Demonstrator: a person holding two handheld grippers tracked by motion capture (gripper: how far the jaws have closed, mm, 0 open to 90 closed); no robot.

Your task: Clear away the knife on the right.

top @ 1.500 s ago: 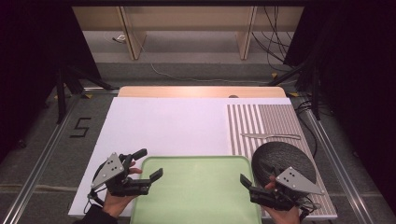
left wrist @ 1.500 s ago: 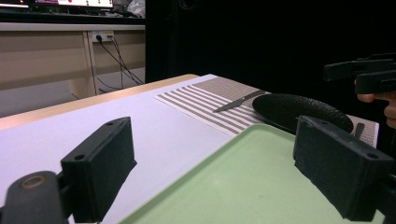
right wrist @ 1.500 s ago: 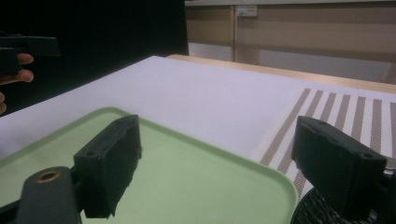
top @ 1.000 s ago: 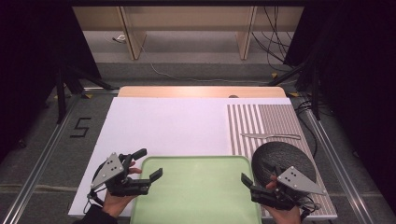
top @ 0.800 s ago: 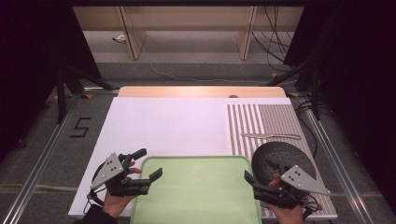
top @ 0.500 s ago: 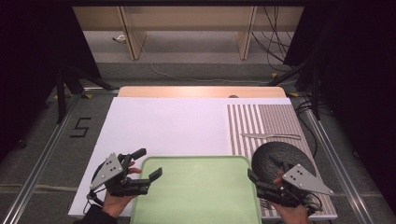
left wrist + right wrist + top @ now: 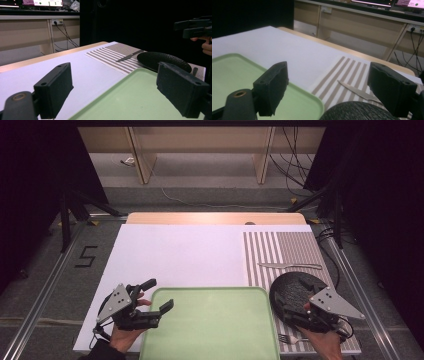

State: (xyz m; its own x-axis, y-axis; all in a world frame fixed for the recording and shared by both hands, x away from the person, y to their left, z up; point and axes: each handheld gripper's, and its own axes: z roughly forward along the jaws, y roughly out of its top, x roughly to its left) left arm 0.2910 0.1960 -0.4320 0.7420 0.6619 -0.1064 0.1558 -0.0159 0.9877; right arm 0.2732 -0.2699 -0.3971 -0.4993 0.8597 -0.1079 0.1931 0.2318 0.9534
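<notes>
Right gripper (image 7: 290,306), fingers spread wide, hovers over the black plate (image 7: 295,292); a careless close could knock it against the green tray (image 7: 210,325). Left gripper (image 7: 152,302) open too.

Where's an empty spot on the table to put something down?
The white table beyond the green tray and left of the striped mat is bare. So is the tray. The mat's near end is crowded: black plate, knife, fork.

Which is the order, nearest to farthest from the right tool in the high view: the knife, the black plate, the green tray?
From the right tool:
1. Black plate, directly under it, on the striped mat.
2. Green tray, just to its left.
3. Knife, beyond the plate, farther up the mat.
</notes>
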